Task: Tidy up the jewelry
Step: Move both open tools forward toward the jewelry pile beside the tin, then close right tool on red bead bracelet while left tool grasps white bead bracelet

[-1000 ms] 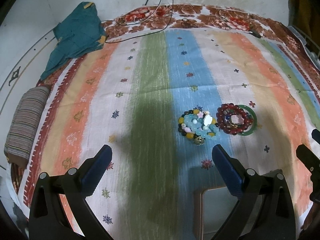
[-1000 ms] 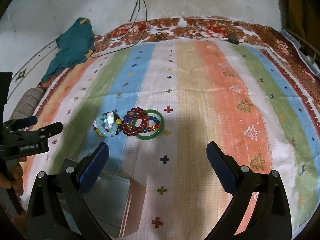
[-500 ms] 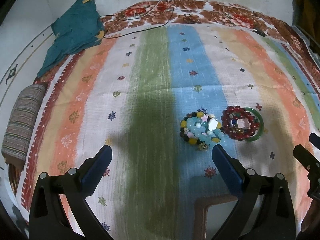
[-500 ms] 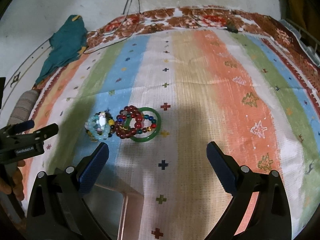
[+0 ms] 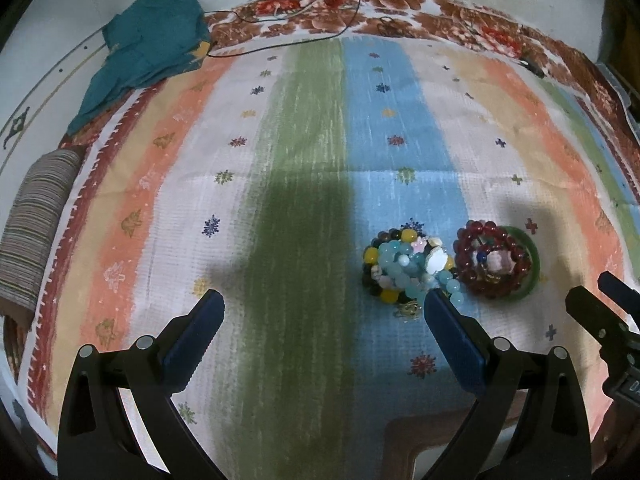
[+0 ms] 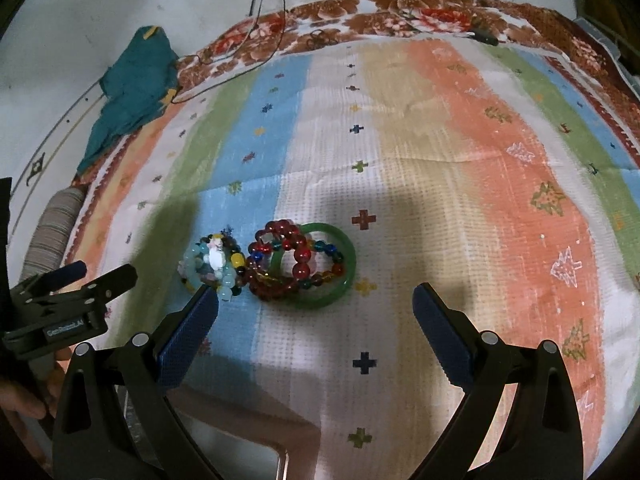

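Two piles of jewelry lie on the striped cloth. A pile of pale blue, yellow and dark bead bracelets (image 5: 404,268) (image 6: 214,262) sits on the blue stripe. Beside it to the right, dark red bead bracelets (image 5: 490,264) (image 6: 280,268) lie on a green bangle (image 5: 530,268) (image 6: 344,276). My left gripper (image 5: 320,308) is open and empty, its right fingertip (image 5: 434,300) just short of the blue beads. My right gripper (image 6: 314,298) is open and empty, just short of the red beads. Each gripper shows in the other's view (image 6: 80,284) (image 5: 600,300).
A metal tin with a brownish rim (image 5: 404,444) (image 6: 256,428) lies at the near edge below the grippers. A teal cloth (image 5: 148,48) and black cables (image 5: 288,40) lie at the far edge. A striped roll (image 5: 32,220) lies at the left.
Both grippers have moved forward toward the jewelry piles, which now sit close to the fingertips. The tin has slid toward the bottom of both views. The jaws stay open.
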`<state>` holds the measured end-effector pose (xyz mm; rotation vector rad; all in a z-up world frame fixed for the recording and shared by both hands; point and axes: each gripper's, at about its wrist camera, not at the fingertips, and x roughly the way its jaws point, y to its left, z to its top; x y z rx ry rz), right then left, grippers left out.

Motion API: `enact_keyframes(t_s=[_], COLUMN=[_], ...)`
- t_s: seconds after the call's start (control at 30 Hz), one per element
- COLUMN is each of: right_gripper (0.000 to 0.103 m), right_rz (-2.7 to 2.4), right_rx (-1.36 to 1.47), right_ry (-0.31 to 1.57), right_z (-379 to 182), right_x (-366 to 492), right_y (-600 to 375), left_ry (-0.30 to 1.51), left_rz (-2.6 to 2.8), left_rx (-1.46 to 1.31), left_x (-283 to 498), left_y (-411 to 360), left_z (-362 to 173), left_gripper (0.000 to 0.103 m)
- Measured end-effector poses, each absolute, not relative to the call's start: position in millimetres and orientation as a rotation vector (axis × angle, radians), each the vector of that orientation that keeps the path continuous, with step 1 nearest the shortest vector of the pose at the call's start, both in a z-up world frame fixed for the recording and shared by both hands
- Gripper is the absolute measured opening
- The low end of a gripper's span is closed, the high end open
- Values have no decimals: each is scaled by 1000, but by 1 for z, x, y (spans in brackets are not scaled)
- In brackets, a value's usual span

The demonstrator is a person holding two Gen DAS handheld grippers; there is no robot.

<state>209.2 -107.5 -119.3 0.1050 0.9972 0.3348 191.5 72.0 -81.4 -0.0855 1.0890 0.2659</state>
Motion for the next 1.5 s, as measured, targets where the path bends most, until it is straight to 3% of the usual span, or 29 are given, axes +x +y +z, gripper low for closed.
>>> enact_keyframes(t_s=[0.07,0.1,0.13,0.37,1.03,1.23,1.37,1.5], right_gripper=[95,86,84,83,40,26,14,14], right_rz=[337,339,339,353,389,395,413,424], right_rx=[108,111,111,111,104,110,105,107], right_ry=[1004,1008,1017,1030,1092,1103,1100,1099], right_z=[-122,-123,-124,-131,-157,-163,-163,-163], right_x=[212,213,215,222,246,251,251,250], right_y=[-107,-107,-106,-99,-86,-87,-85,-85], left_ry=[1092,1093,1095,1106,1126,1137,1172,1196], left_rz=[258,251,245,216,109,65,24,2], left_rx=[-100,-109,-115,-124,-194,-172,-156,-119], left_x=[194,196,197,208,240,247,252,256], left_y=[73,74,74,72,68,56,49,38], left_z=[-83,-84,-86,-94,-103,-105,-111,-115], left_gripper=[97,97,97,97,92,86,66,65])
